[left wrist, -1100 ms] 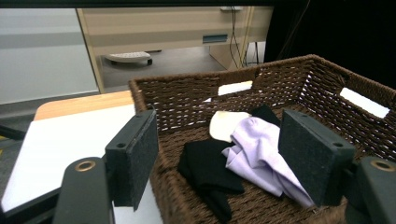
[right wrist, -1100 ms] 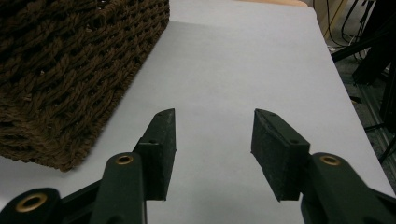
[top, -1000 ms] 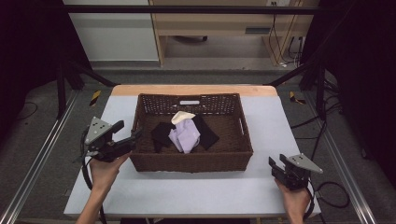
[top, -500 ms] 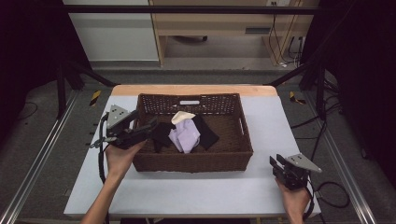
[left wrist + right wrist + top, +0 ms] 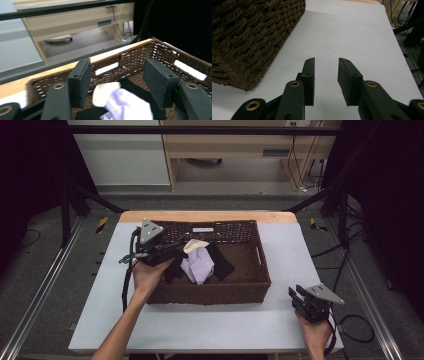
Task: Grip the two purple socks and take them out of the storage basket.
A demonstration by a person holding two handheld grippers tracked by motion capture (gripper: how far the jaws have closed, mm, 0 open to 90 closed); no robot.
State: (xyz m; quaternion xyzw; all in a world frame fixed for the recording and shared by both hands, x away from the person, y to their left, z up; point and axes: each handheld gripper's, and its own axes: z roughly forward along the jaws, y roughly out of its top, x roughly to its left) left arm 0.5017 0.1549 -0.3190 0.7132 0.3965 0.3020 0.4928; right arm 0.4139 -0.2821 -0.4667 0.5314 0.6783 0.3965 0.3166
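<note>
A brown wicker basket [image 5: 210, 294] stands mid-table and holds a lavender cloth [image 5: 198, 265], a cream piece [image 5: 196, 245] and black cloth [image 5: 223, 262]. My left gripper [image 5: 176, 249] reaches over the basket's left rim, open, with its tips just short of the cream piece. In the left gripper view the open left gripper [image 5: 120, 77] frames the cream piece [image 5: 105, 91], the pale cloth [image 5: 127, 106] and the black cloth [image 5: 137, 91], with nothing held. My right gripper [image 5: 297, 293] rests open at the table's front right, and the right gripper [image 5: 325, 62] has nothing between its fingers.
The white tabletop [image 5: 352, 32] runs bare to the right of the basket wall [image 5: 249, 37]. A wooden strip [image 5: 210, 216] edges the table's far side. Beyond it are a pale wooden cabinet [image 5: 75, 22], cables and dark frame bars.
My left gripper has moved from left of the basket, up over its left rim, toward the cloths inside. The right gripper has stayed put.
</note>
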